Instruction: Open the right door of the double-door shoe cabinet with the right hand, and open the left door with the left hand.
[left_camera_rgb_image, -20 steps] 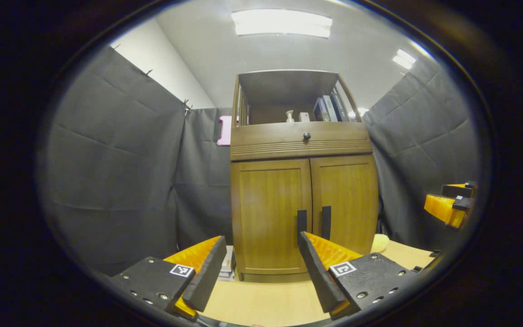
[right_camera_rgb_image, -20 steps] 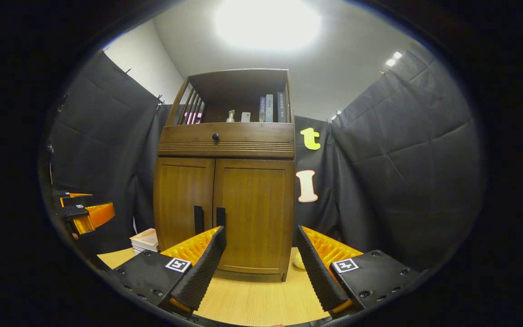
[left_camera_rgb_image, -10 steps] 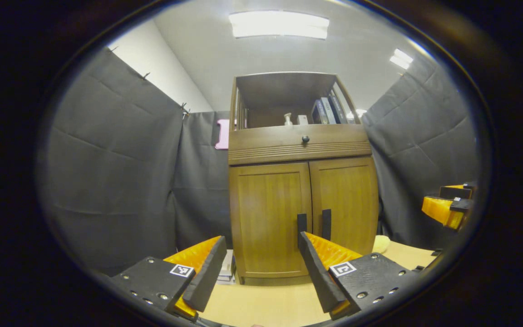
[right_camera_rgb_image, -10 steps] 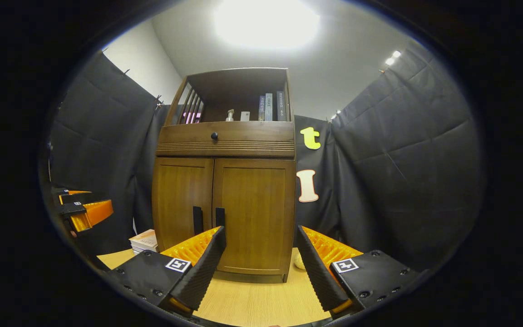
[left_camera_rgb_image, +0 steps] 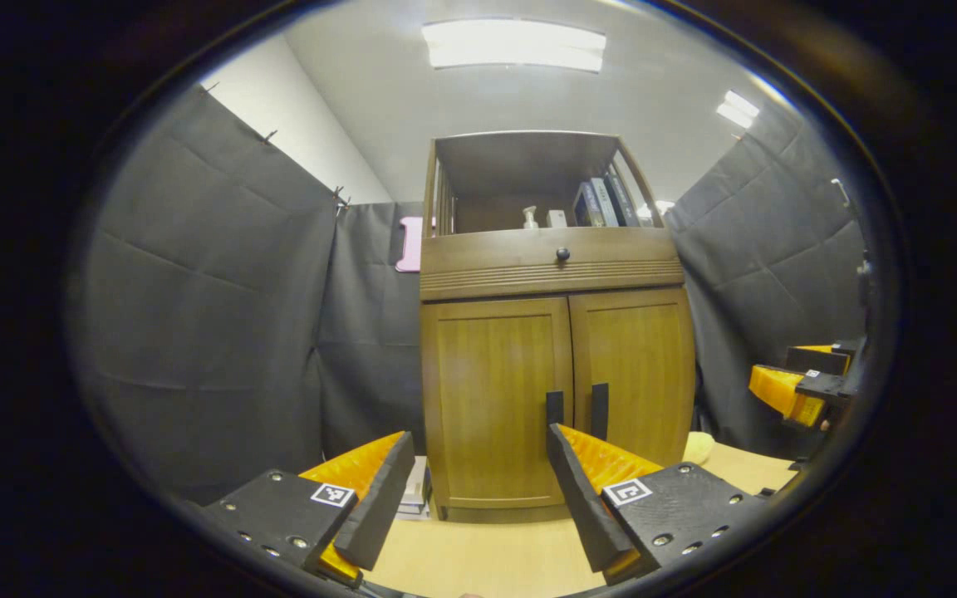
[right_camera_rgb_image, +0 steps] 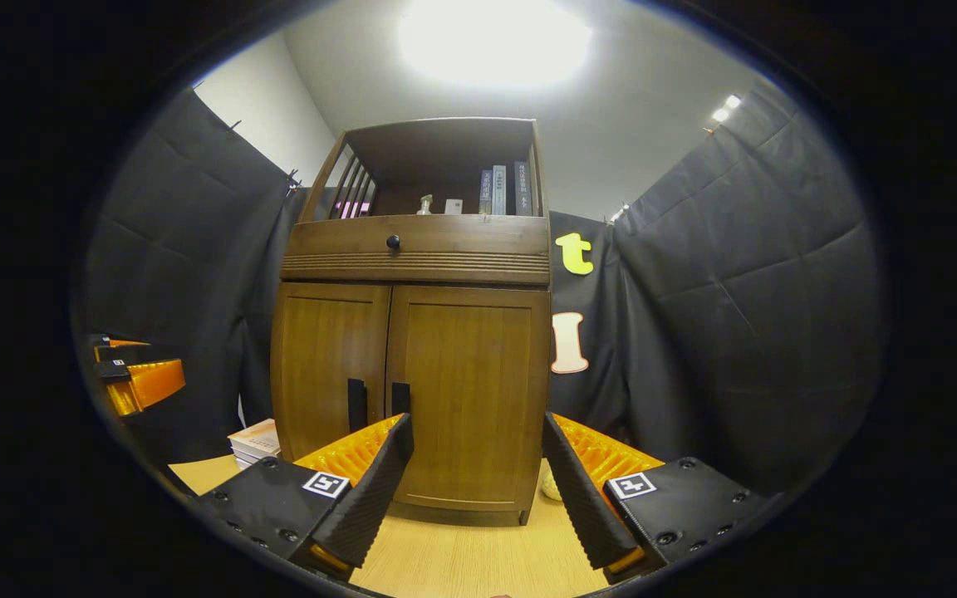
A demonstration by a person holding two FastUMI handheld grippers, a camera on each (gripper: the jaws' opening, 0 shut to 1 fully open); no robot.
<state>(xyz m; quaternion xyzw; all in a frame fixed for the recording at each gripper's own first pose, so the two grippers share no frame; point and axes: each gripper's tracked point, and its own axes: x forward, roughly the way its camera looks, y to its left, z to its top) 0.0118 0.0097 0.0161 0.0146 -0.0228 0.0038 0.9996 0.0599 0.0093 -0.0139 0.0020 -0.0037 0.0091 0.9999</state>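
Cabinet: brown wooden double-door shoe cabinet [left_camera_rgb_image: 557,365] standing on the light wooden table [left_camera_rgb_image: 487,556], straight ahead in both views, black booth cloth behind it.
Doors: left door [left_camera_rgb_image: 495,399] and right door [left_camera_rgb_image: 636,374] both closed, pretty much flush with the frame.
Handles: two dark vertical bar handles, left handle [left_camera_rgb_image: 554,409] and right handle [left_camera_rgb_image: 599,410], side by side at the centre seam, low on the doors.
Left gripper [left_camera_rgb_image: 478,486]: fingers spread wide, nothing between them, well short of the cabinet, aimed at the left door.
Right gripper [right_camera_rgb_image: 478,473]: also spread apart and holding nothing, pointing at the right door [right_camera_rgb_image: 470,390], not touching it.
Top part: drawer with a small round dark knob [left_camera_rgb_image: 562,254], open shelf above with a few upright books [left_camera_rgb_image: 607,202] and a small bottle [left_camera_rgb_image: 530,218].
Extras: stack of books [right_camera_rgb_image: 254,440] on the table just left of the cabinet.
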